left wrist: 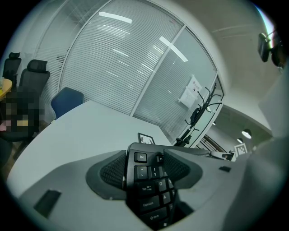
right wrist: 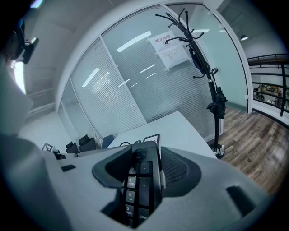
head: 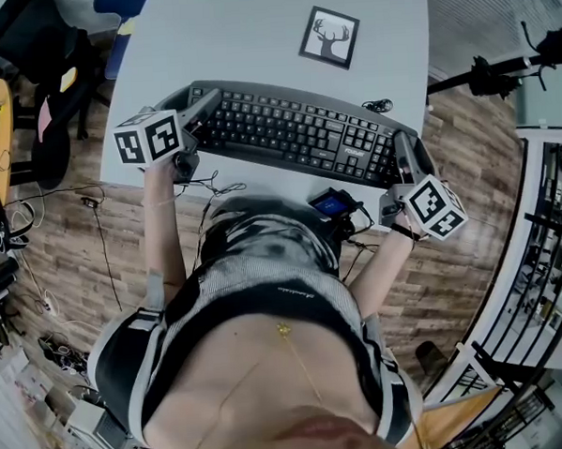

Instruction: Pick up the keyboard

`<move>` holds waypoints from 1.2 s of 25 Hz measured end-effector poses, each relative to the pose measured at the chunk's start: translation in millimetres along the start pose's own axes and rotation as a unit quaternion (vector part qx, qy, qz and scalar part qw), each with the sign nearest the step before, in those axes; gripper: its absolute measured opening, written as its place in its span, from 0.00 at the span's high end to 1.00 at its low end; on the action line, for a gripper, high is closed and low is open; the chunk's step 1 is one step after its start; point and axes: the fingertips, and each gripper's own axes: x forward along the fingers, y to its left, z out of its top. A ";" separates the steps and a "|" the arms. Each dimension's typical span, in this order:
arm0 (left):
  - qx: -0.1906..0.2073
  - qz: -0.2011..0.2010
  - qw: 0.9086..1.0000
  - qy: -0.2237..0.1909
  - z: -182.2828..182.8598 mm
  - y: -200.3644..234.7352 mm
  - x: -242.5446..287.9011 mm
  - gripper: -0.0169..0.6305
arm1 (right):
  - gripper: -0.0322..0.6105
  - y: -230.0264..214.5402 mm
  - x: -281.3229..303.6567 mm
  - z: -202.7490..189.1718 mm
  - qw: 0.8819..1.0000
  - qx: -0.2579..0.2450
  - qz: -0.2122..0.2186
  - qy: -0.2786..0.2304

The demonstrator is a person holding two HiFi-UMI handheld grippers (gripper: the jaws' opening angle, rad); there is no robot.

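The left gripper [head: 203,107] has its jaws set fairly wide and closed on the Esc end of the keyboard [head: 295,134], with the textured pads [left wrist: 113,170] pressing either side of it; the right gripper [head: 407,153] is likewise spread wide and clamped on the number-pad end, so the keyboard spans from one pair of fingers to the other, over the near edge of the table [head: 252,33]; whether it has left the tabletop I cannot tell; the likely trouble is that each grip takes only a short bite of one end; if the hands drift apart, an end could slide out from between the pads and drop; if one hand rises faster, the board would tilt and twist in the other jaws; pads bearing on keys rather than the frame may slip; a dark cord [head: 378,104] just beyond the right fingers could snag and drag.
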 end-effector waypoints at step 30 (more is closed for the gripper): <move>0.011 0.022 1.000 0.000 7.9 5.9 -1.3 0.61 | 0.65 0.2 4.4 -0.6 1.000 -0.001 -0.001 0.006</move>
